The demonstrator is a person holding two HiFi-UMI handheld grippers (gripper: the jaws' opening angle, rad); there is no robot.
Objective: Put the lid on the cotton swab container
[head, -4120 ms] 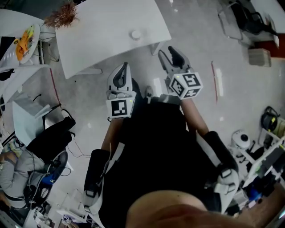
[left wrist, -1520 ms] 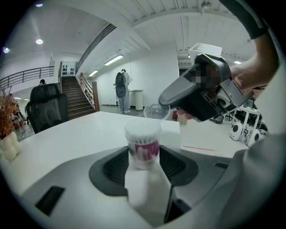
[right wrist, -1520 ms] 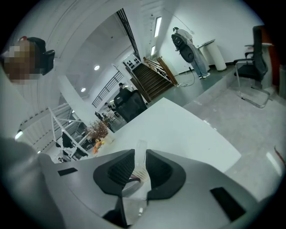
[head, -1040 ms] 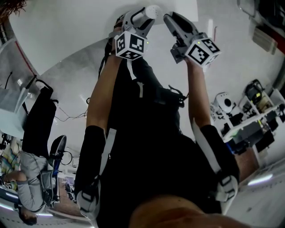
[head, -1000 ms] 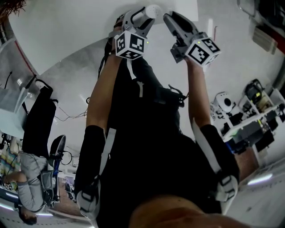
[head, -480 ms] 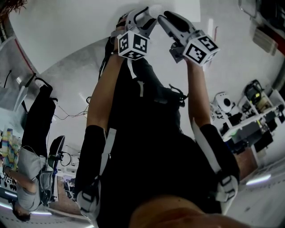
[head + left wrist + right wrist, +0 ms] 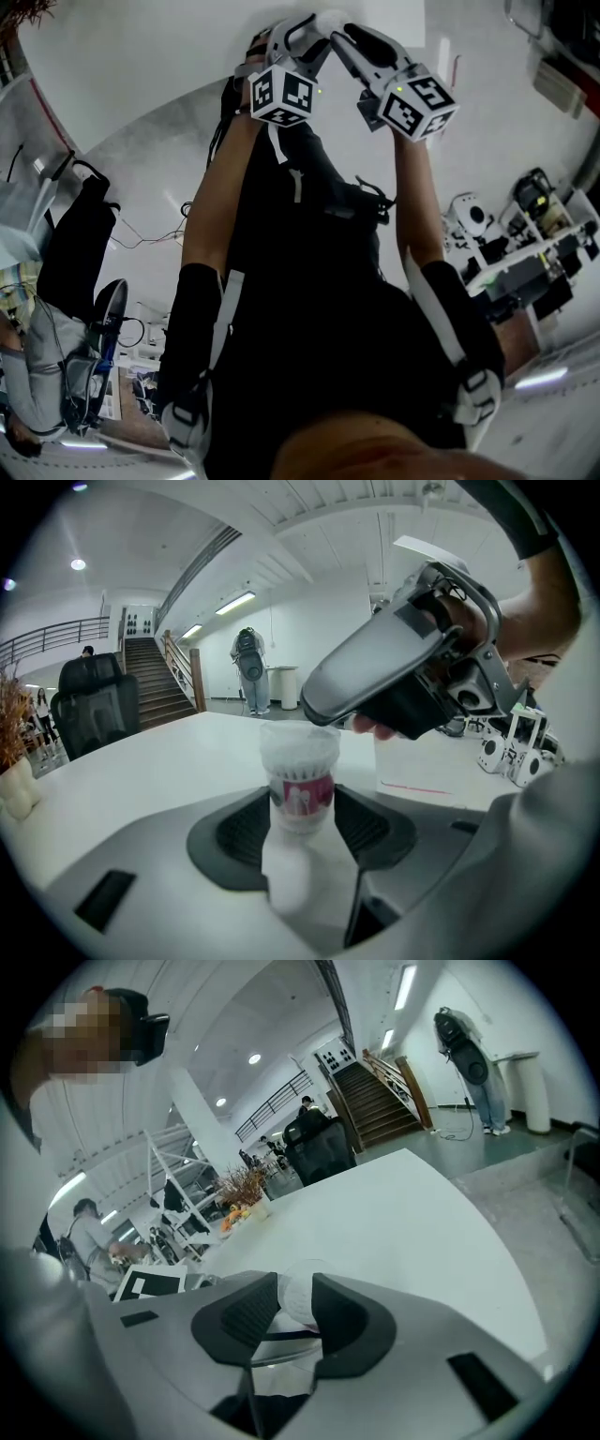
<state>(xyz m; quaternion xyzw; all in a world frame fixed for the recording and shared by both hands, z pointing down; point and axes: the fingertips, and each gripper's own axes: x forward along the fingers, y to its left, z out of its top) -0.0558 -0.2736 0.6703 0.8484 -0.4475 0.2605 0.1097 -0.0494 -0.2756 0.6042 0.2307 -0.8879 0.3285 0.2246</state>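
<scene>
Standing upright on the white table (image 7: pixel 141 771), the container (image 7: pixel 299 794) of cotton swabs is clamped between the jaws of the left gripper (image 7: pixel 300 829), whose dark pads press on both sides of its pink-labelled lower part. The clear lid (image 7: pixel 299 1297) sits at the container's top. The right gripper (image 7: pixel 295 1310) reaches over it from the right, tilted downward. Its jaws stand apart with the lid between them, the pads close on either side. In the head view both grippers meet at the table's near edge, their marker cubes side by side.
</scene>
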